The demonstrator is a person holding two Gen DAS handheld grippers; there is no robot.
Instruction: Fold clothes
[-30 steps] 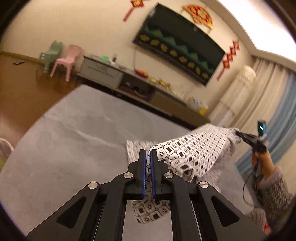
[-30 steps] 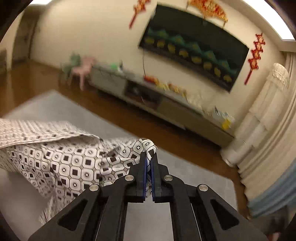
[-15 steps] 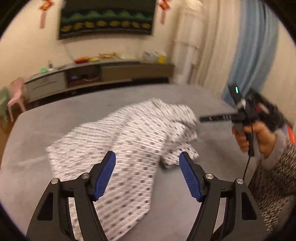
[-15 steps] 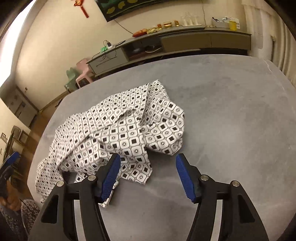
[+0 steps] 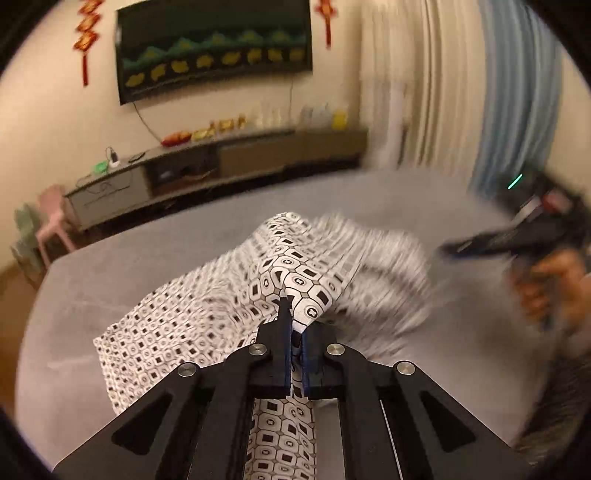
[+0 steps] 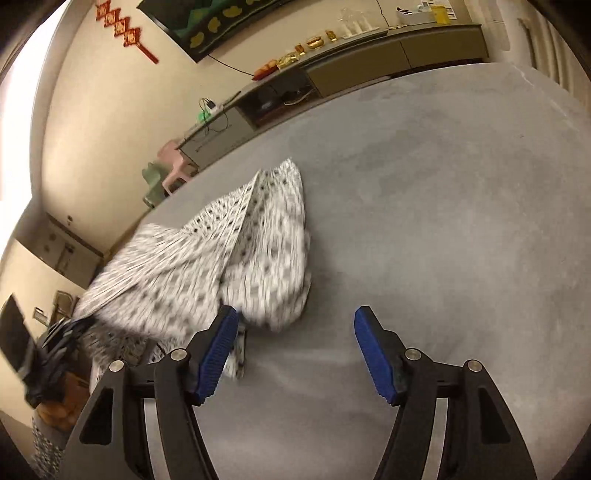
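**Home living room**

Wall-mounted TV (image 5: pixel 214 48) is the landmark. Red Chinese knot ornaments (image 5: pixel 85 35) hang either side of it. Long low media console (image 5: pixel 221 166) directly below. Pink child's chair (image 5: pixel 53 218) left of console. Pleated curtains (image 5: pixel 480 92) right of TV.

Black-and-white patterned garment (image 5: pixel 295 284), grey surface (image 6: pixel 443 192)

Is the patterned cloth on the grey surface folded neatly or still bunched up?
Bunched up. The patterned cloth lies crumpled in uneven ridges on the grey surface, with no flat, squared fold visible.
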